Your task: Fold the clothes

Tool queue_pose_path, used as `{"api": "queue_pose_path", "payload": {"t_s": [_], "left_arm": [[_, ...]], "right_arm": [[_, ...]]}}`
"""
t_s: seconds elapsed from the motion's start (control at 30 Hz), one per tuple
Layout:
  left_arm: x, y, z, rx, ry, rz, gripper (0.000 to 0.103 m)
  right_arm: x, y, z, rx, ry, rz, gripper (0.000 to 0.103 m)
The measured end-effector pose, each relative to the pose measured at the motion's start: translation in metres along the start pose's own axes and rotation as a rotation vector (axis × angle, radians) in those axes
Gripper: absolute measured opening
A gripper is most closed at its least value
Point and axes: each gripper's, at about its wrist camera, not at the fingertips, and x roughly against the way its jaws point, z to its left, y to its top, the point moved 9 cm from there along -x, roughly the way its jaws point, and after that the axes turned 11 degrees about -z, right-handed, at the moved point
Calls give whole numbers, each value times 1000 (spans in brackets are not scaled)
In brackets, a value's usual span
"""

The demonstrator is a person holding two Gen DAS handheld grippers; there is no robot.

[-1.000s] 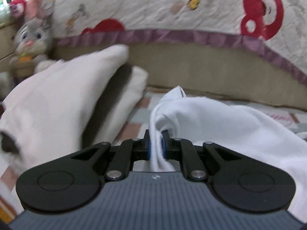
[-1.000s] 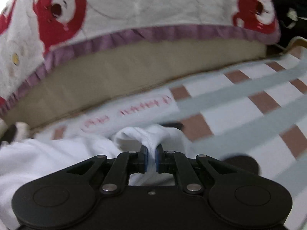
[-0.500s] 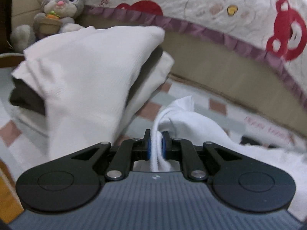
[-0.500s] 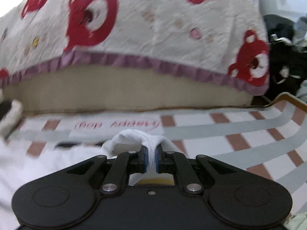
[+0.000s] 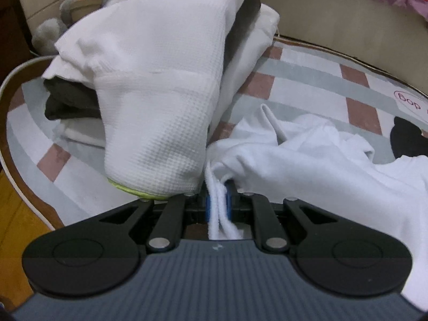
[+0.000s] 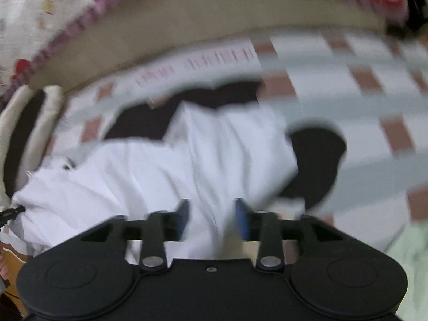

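A white garment (image 5: 307, 160) lies crumpled on the checked mat (image 5: 307, 80). My left gripper (image 5: 218, 203) is shut on a bunched edge of it, low over the mat. In the right wrist view the same white garment (image 6: 187, 160) spreads below my right gripper (image 6: 212, 214), whose jaws are opening. Cloth shows in the gap, and the pads stand apart from it. A stack of folded clothes (image 5: 160, 80), white waffle knit on top with a dark piece under it, sits just left of the left gripper.
A stuffed rabbit (image 5: 80, 0) sits behind the stack at the far left. A quilt with red bears (image 6: 40, 13) hangs over a beige bed edge (image 6: 187, 21) along the back. The mat's rim (image 5: 16, 176) meets wooden floor at the left. Black patches (image 6: 315, 160) mark the mat.
My right gripper has let go of the white garment, which dropped onto the mat. My left gripper sank and tilted down toward the mat beside the folded stack, still holding its edge.
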Motion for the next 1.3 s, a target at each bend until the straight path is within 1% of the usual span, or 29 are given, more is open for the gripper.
{"api": "queue_pose_path", "payload": {"t_s": [0.03,0.1,0.17,0.23,0.27,0.33,0.4,0.43,0.47,0.5,0.53,0.57,0.63,0.67,0.73,0.83,0.9,0.93,0.97,1.0,1.03,1.07,1.1,1.13,1.17,1.2,1.23,1.3], "left_arm": [[-1,-1,0,3,-3,3,10],[-3,-3,-2,-8,-2,3,11],[-3,-3,-5,-45,11,-3,12],[-3,-4,-9,-73,21,-7,12],[-4,-4,-11,-83,23,-9,12],[-6,-4,-12,-94,21,-15,12],[-7,-4,-12,-104,18,-20,12],[-9,-5,-13,-112,15,-23,12],[-10,-4,-14,-119,8,-32,12],[-11,-2,-17,-130,-1,-48,12],[-10,-1,-19,-140,-7,-64,12],[-8,1,-21,-149,-12,-80,12],[-4,7,-22,-135,-13,-111,12],[0,10,-21,-120,-9,-127,12],[9,18,-23,-86,-34,-176,12],[24,30,-29,-30,-97,-263,12],[29,33,-37,11,-147,-302,12],[29,32,-43,22,-181,-308,12],[27,29,-50,12,-210,-293,12],[24,25,-58,-1,-237,-273,13],[21,21,-65,-15,-264,-254,13],[16,15,-73,-57,-267,-222,14],[11,9,-81,-104,-266,-189,16],[7,5,-87,-149,-259,-164,16],[5,1,-92,-183,-255,-147,16],[4,-1,-94,-196,-254,-141,17],[3,-2,-96,-206,-254,-137,19],[2,-2,-100,-210,-261,-132,36]], "right_arm": [[2,8,4,36,5,-32,52],[0,21,13,123,-20,-64,56],[-12,32,21,221,-23,-83,68],[-32,41,29,325,-10,-89,70],[-45,43,33,365,-3,-79,70],[-80,41,33,437,-1,-24,70],[-108,41,29,483,-27,6,69],[-118,42,25,484,-36,2,57],[-127,43,20,482,-42,0,18],[-131,45,15,454,-20,8,4],[-129,50,10,403,7,-2,6],[-122,58,5,371,22,-33,6],[-97,82,-11,342,-3,-119,5],[-82,95,-21,345,-35,-166,5],[-43,124,-44,371,-137,-280,5],[25,155,-71,449,-325,-483,5],[53,159,-89,395,-364,-544,5],[59,159,-106,357,-404,-560,5],[58,157,-124,327,-453,-562,5],[53,152,-142,302,-497,-541,6],[39,142,-168,267,-541,-481,14],[22,127,-194,195,-573,-392,37],[5,112,-219,123,-603,-304,48],[-9,96,-242,43,-628,-220,48],[-15,79,-256,-80,-627,-166,47],[-20,63,-267,-203,-617,-122,48],[-18,54,-267,-316,-571,-142,48],[-14,49,-250,-419,-479,-198,48]]}}
